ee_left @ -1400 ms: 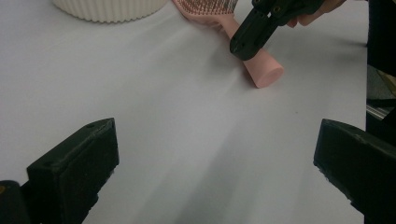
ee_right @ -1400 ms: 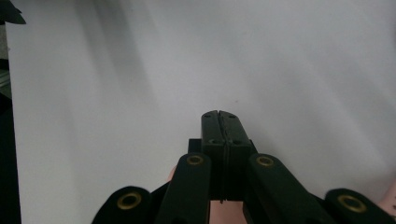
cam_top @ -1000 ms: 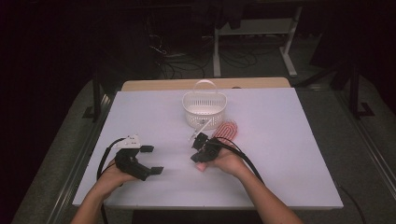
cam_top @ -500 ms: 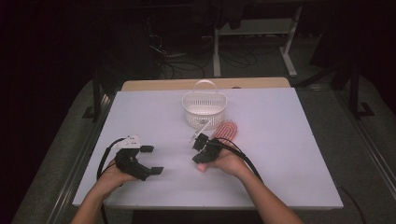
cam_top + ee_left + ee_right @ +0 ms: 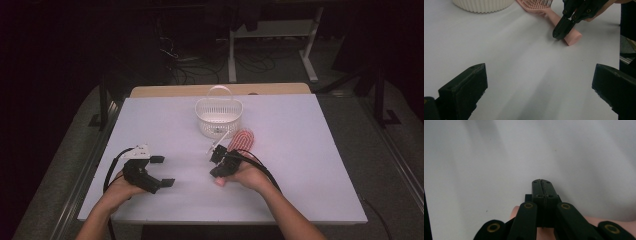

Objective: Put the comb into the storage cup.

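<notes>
Right gripper fingers closed empty over brush handle; left gripper fingers open. Open right, straddle handle, grip, lift toward basket at 12 o'clock.

It looked like a lab or recording room: a white-topped table stood in a dim space, with loose cables on the floor and a metal stand well beyond the jaws.

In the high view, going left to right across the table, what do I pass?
Left claw, open → right claw, shut, resting on the pink hairbrush's handle → pink hairbrush. I left out the white basket, farther back, because it spans the same stretch as the right claw and the brush.
</notes>
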### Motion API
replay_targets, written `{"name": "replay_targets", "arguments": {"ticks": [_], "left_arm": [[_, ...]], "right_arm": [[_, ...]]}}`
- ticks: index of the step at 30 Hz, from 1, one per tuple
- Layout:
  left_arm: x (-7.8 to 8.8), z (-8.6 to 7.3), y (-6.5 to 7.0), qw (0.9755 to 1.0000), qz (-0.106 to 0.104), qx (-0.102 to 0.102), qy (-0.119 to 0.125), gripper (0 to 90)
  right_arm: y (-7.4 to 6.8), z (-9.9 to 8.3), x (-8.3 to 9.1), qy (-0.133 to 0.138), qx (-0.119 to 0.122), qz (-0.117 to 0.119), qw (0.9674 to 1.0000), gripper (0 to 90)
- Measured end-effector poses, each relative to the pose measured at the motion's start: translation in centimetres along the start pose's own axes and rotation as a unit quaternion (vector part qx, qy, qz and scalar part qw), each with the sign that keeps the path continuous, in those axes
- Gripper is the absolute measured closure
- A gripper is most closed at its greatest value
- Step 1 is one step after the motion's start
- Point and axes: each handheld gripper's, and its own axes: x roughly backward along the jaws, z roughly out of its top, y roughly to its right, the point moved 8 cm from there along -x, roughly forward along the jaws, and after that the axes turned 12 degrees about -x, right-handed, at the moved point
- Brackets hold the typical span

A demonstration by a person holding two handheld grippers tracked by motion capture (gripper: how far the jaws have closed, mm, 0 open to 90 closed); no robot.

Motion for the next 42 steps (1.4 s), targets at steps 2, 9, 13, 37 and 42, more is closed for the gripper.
{"name": "replay_targets", "arguments": {"ticks": [2,9,13,37,42], "left_arm": [[0.0,0.0,0.0,1.0,0.0,0.0,0.0,0.2],[0.0,0.0,0.0,1.0,0.0,0.0,0.001,0.2],[0.0,0.0,0.1,1.0,0.0,0.0,0.001,0.2],[0.0,-0.1,0.1,1.0,0.0,0.002,0.0,0.2],[0.1,-0.1,0.0,1.0,0.002,0.003,0.001,0.2]], "right_arm": [[0.0,-0.2,0.1,-0.002,-0.001,-0.002,1.0,88.7],[0.0,-1.1,0.6,-0.007,-0.003,-0.001,1.0,88.8],[0.1,-1.6,1.0,-0.008,-0.003,-0.002,1.0,88.8],[1.2,-4.8,3.2,-0.008,-0.027,-0.008,0.9996,88.8],[1.7,-5.7,3.7,-0.009,-0.035,-0.012,0.9993,88.8]]}}
